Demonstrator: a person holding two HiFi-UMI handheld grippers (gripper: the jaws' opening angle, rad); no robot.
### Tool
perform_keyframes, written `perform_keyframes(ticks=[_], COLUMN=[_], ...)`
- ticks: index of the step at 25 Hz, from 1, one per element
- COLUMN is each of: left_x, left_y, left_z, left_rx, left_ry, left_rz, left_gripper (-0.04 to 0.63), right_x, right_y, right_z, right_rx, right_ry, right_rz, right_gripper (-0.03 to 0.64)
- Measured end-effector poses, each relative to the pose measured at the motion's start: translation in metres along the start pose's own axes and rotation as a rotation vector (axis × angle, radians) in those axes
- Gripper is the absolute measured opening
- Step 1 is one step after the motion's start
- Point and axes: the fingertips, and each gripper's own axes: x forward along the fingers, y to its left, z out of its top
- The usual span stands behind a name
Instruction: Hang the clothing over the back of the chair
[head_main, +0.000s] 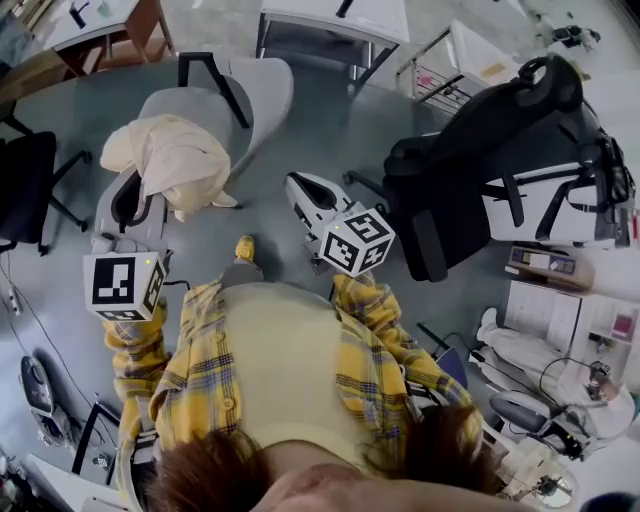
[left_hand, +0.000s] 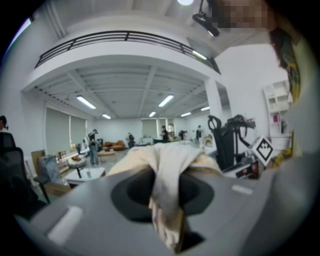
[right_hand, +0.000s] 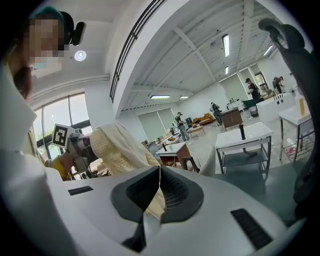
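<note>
Grey floor (head_main: 330, 130) of a wide workshop fills the head view, with a black chair (head_main: 25, 185) at its left edge. Just right of that, the left claw (left_hand: 167, 197) is closed on the garment (head_main: 170, 155), with a fold of cream cloth pinched between its pads. The rest hangs in a bunch in front of the grey chair (head_main: 255, 95), on its seat side and not yet over the back. Further right, the right claw (right_hand: 159, 192) is closed pad to pad. The head view shows it apart from the garment, so I judge it empty. A second black chair (head_main: 470, 180) stands at far right.

With one claw holding and the cloth bunched, the garment would likely land on the back as a lump and slip down onto the seat. If more of its weight falls on one side, that side could drag it off the smooth back. A trailing end could catch on the black armrest (head_main: 215, 75). A push against the back might also turn the chair away from the claws.
</note>
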Motion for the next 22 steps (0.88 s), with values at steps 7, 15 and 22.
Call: perform_keyframes(ticks=[7, 15, 22], left_x=[0.026, 0.052, 0.083], left_y=[0.032, 0.042, 0.038], left_z=[0.01, 0.026, 0.032], left_rx=[0.023, 0.069, 0.068], left_ry=[-0.026, -0.054, -0.042], left_rz=[-0.045, -0.103, -0.125], left_gripper=[0.081, 0.081, 0.081], right_x=[0.036, 0.06, 0.08], right_y=[0.001, 0.003, -0.019], right_z=[0.015, 0.029, 0.045], right_rx=[-0.007, -0.04, -0.048], right_ry=[-0.014, -0.025, -0.034], right_rz=[-0.016, -0.002, 0.035], right_gripper=[0.015, 0.017, 0.017])
